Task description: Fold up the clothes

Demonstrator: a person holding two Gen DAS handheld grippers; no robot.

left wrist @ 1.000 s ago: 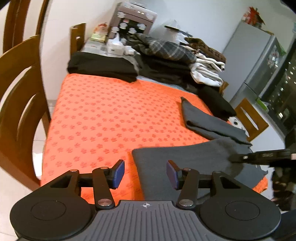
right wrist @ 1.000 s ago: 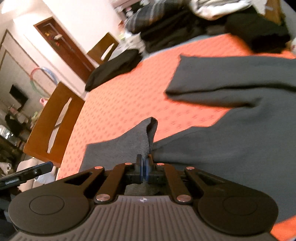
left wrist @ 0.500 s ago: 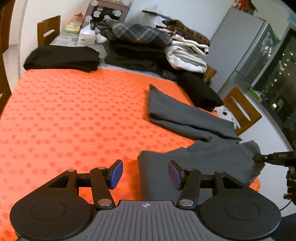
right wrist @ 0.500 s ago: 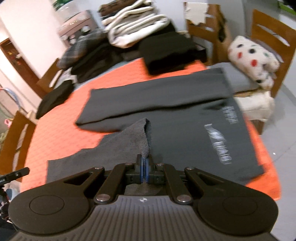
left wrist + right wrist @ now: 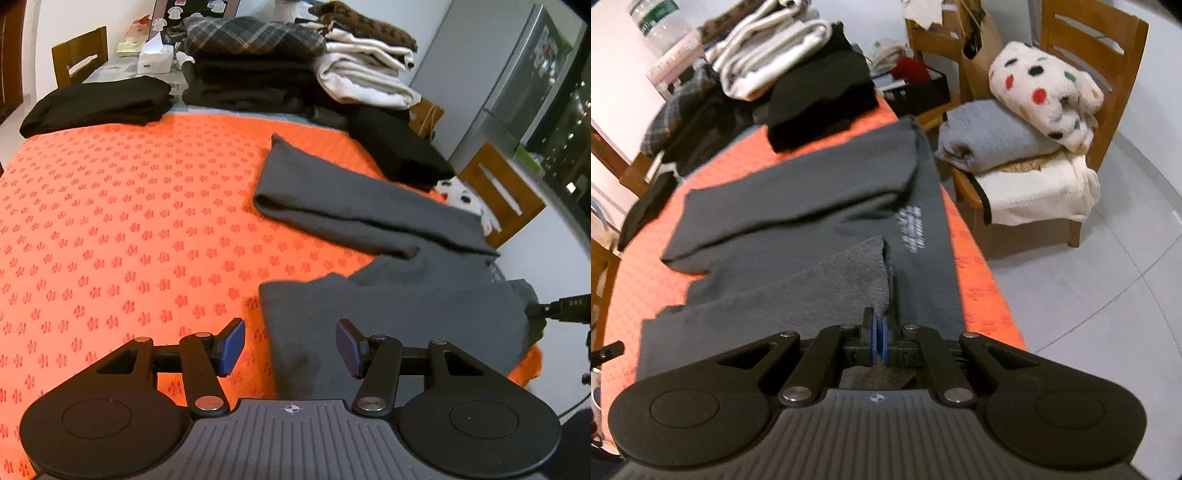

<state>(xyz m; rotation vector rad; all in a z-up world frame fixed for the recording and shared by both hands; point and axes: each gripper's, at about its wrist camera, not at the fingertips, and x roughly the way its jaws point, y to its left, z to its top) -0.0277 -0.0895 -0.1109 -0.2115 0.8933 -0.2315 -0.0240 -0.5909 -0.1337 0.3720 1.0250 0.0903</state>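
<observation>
A dark grey sweatshirt [image 5: 406, 302] [image 5: 798, 206] lies on the orange patterned table cover [image 5: 129, 221], one sleeve folded across its body. My right gripper [image 5: 880, 332] is shut on a corner of the sweatshirt, its fleecy inside [image 5: 846, 280] turned up and carried over the body toward the white print [image 5: 911, 229]. In the left wrist view that gripper [image 5: 539, 309] shows at the far right edge, pinching the cloth. My left gripper [image 5: 290, 345] hovers open above the sweatshirt's near left edge, with nothing between its blue pads [image 5: 231, 341].
Stacks of folded clothes [image 5: 258, 70] fill the far end of the table, with a black folded garment [image 5: 96, 103] at the left. A wooden chair [image 5: 1082, 48] to the right holds a spotted plush [image 5: 1045, 92] and folded blankets. A fridge [image 5: 517, 74] stands beyond.
My right gripper has swept rightward across the table, dragging the sweatshirt corner over the body. My left gripper has also shifted right, and stays open over the sweatshirt's left edge.
</observation>
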